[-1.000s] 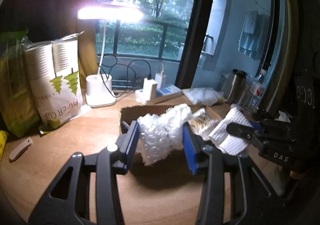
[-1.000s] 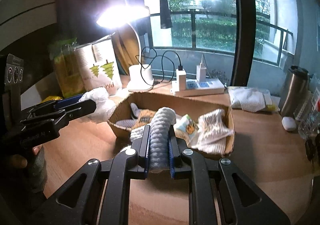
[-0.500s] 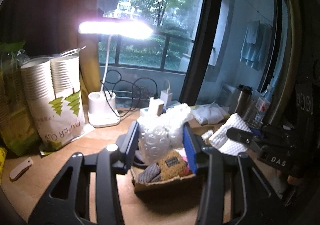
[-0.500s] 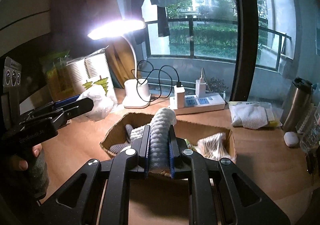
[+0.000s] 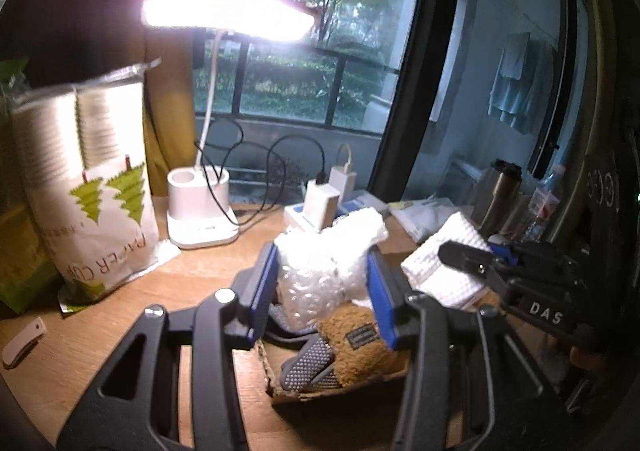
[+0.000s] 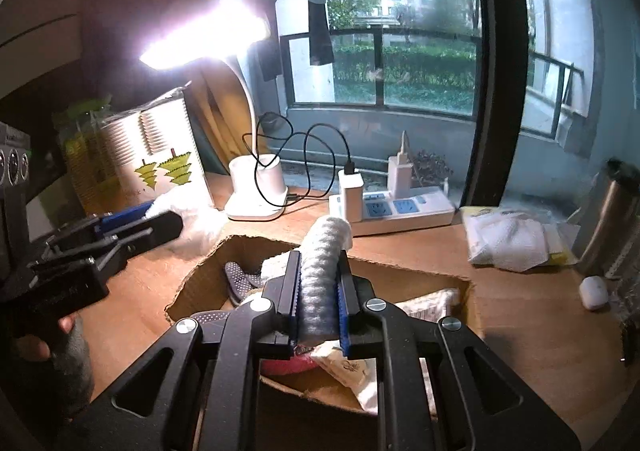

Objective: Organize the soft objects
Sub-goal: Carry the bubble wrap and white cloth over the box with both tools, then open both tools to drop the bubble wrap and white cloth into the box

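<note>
My left gripper [image 5: 322,283] is shut on a wad of clear bubble wrap [image 5: 328,255] and holds it above the near left end of an open cardboard box [image 5: 336,391]. Inside lie a brown plush item [image 5: 360,339] and grey dotted socks [image 5: 308,363]. My right gripper [image 6: 319,291] is shut on a rolled white waffle cloth [image 6: 322,271] and holds it over the box [image 6: 432,283]. The cloth [image 5: 444,267] and right gripper [image 5: 516,283] also show in the left wrist view, and the left gripper [image 6: 132,227] in the right wrist view.
On the wooden desk stand a lit white desk lamp [image 5: 200,207], a sleeve of paper cups [image 5: 88,191], a power strip with chargers [image 6: 392,207], a steel flask [image 6: 612,227], a folded cloth packet [image 6: 516,235] and a white earbud case [image 6: 594,293].
Both grippers have moved forward over the box with their loads still held. The box now sits directly below the fingers in both views.
</note>
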Motion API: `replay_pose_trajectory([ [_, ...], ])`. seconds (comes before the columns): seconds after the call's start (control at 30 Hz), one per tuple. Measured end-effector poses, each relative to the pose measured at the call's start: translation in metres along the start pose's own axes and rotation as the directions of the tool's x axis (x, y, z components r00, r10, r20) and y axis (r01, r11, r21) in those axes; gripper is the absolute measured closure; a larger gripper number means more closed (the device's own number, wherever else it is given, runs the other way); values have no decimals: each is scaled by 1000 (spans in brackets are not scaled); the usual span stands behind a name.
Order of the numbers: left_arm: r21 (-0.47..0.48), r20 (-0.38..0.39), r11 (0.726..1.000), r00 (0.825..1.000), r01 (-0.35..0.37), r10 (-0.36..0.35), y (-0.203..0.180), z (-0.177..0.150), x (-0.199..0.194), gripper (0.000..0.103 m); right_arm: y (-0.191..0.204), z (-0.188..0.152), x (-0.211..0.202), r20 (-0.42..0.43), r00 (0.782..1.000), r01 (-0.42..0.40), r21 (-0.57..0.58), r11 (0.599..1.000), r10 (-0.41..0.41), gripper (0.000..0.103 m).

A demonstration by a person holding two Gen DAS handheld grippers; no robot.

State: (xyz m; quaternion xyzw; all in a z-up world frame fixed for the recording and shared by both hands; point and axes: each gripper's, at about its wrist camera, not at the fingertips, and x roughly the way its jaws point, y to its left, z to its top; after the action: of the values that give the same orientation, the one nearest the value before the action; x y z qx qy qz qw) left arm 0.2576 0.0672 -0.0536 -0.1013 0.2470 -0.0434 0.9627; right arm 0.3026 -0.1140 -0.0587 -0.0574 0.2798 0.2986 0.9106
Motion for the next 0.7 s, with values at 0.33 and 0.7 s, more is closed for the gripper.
replay_pose_trajectory([
  [0.33,-9,-95,1000,995,-27,26,1,-16,39,57,-11,-4,44,-55,998,-23,28,999,25,87],
  [0.7,-13,-148,998,987,-58,55,5,-24,53,37,-13,-13,71,-115,993,-22,49,999,27,65],
])
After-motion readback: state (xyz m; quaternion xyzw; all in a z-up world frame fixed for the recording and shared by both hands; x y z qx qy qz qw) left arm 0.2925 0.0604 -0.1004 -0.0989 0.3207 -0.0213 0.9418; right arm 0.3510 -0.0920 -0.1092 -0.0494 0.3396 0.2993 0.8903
